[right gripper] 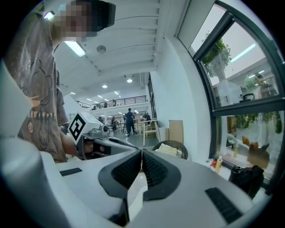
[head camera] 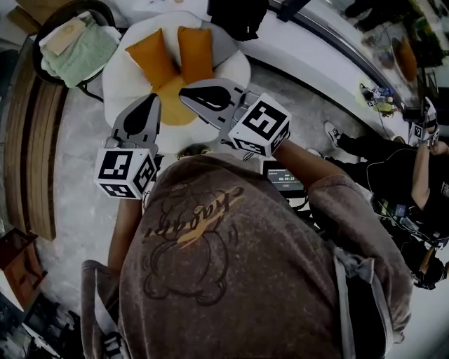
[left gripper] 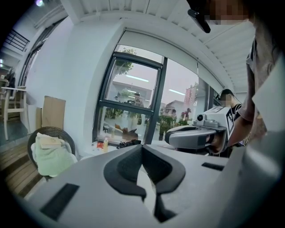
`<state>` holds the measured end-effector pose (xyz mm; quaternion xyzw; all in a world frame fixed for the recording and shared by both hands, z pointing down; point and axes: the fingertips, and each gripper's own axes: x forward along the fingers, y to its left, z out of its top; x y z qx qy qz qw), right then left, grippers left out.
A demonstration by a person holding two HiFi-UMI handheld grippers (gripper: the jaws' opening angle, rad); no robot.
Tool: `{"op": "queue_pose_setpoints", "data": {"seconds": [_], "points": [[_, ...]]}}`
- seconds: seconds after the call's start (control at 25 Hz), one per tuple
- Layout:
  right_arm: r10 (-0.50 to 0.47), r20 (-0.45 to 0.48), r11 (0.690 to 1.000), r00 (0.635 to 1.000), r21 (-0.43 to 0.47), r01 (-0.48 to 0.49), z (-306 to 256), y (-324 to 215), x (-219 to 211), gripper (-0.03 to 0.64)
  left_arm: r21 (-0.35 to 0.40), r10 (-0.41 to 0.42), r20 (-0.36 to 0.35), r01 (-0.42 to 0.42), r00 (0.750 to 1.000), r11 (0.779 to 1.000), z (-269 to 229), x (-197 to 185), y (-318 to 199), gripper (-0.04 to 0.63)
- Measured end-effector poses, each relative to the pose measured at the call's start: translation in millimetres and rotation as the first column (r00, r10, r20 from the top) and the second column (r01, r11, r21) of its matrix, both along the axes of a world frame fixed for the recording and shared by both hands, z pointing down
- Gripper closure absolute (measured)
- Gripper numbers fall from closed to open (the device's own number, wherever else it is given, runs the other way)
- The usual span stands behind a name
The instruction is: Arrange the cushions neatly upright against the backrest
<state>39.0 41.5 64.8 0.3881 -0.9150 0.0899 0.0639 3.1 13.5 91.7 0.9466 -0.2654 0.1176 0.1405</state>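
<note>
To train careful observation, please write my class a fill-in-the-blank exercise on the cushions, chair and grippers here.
1. The white chair holds ____ orange cushions.
2. The seat between the chair's white edges is coloured ____.
3. The left gripper and right gripper are shut and hold ____.

Missing words: two; yellow; nothing.

Left cushion beside right cushion, far side of armchair; wicker chair far left.
</note>
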Motion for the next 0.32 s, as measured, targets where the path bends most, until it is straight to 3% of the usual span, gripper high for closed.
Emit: {"op": "queue_pose_setpoints", "data": {"seconds": [0.32], "points": [[-0.004,0.004,1.0,1.0,0.009,0.004,-3.2,-1.8,-1.8,0.592,-0.005,0.01,0.005,-0.01,1.0,1.0,1.2,-1.2,-4.7,0.591]]}}
